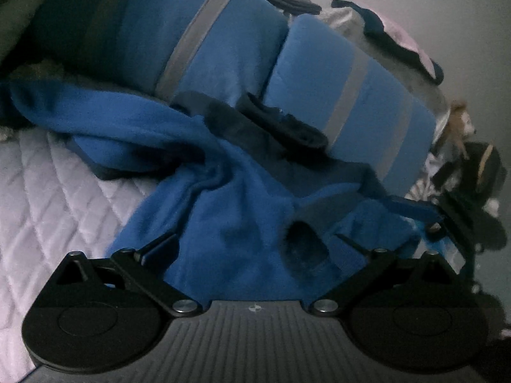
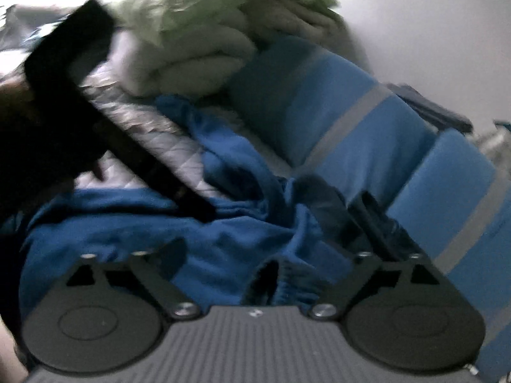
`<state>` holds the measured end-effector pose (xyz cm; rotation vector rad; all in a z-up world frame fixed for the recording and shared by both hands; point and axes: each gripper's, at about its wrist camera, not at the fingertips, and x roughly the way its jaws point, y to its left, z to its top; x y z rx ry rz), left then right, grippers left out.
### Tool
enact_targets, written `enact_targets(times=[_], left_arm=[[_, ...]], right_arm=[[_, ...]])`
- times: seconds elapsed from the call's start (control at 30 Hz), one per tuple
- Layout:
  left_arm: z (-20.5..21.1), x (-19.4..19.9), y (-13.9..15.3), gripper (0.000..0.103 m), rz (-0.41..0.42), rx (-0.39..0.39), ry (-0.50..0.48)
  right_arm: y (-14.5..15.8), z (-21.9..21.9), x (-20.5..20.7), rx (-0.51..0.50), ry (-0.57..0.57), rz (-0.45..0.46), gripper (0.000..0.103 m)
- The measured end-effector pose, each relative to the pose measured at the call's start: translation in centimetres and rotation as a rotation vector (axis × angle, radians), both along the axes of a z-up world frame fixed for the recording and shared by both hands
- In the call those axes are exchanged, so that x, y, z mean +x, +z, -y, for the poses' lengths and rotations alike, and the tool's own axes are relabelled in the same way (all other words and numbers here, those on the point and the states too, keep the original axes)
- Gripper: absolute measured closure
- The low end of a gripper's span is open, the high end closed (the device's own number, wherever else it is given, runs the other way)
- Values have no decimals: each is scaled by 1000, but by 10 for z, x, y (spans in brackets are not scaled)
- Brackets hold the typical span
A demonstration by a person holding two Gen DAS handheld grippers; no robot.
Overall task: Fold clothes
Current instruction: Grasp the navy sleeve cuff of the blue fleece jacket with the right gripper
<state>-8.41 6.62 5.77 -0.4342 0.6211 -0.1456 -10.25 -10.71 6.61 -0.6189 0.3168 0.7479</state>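
Note:
A crumpled blue fleece garment [image 1: 223,191] [image 2: 127,223] lies on a white quilted bed [image 1: 48,191] [image 2: 153,127]. My left gripper [image 1: 255,239] stands open, its fingers wide apart over the fleece. A dark sleeve cuff [image 1: 303,249] lies between them, and the pads do not press on it. My right gripper [image 2: 268,239] is open too, with an elastic cuff [image 2: 284,284] just in front of its base. Each gripper shows in the other's view: the right gripper [image 1: 415,209] at the garment's right edge, the left gripper [image 2: 204,212] with its tip on the fleece.
Behind the garment lie lighter blue cushions with grey stripes [image 1: 223,48] [image 2: 367,121], against a pale wall. A pale green fluffy blanket [image 2: 207,25] is heaped at the back. More mixed clothes [image 1: 463,146] are piled at the right.

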Motion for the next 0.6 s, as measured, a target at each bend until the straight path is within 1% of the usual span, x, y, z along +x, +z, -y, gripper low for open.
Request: enact_targets(times=[0.07,0.13,0.2,0.23,0.27,0.3,0.33,0.37,0.4,0.6], left_arm=[[4,0,1,0,2,-15,-27],[9,0,1,0,1,-24,-55],[13,-2,0,0,-5,-43,-78],[13,-2,-1,0,-7,-59,-88],[14,-3,-2,0,-6,-74,-97],[15,-3,-3,0,-5,-82,-103],[15,-3,-3,0,-4,-86,-105],[16,-3,-4,0,-4,-89,-108],[16,-3,-4,0,-3,-93,-109],[17,-3,-3,0,-5,-120,-118]], right_arm=[[-2,16,2,-38,22,15,3],[-10,27,8,-91,31,3,3],[-19,36,14,-152,36,-11,6],[-23,40,16,-182,39,-18,8],[-28,43,18,-210,43,-24,14],[-32,43,19,-226,47,-31,18],[-35,43,21,-234,47,-44,20],[-38,42,23,-241,51,-56,25],[-39,41,25,-247,60,-66,28],[-45,34,40,-259,92,-111,34]])
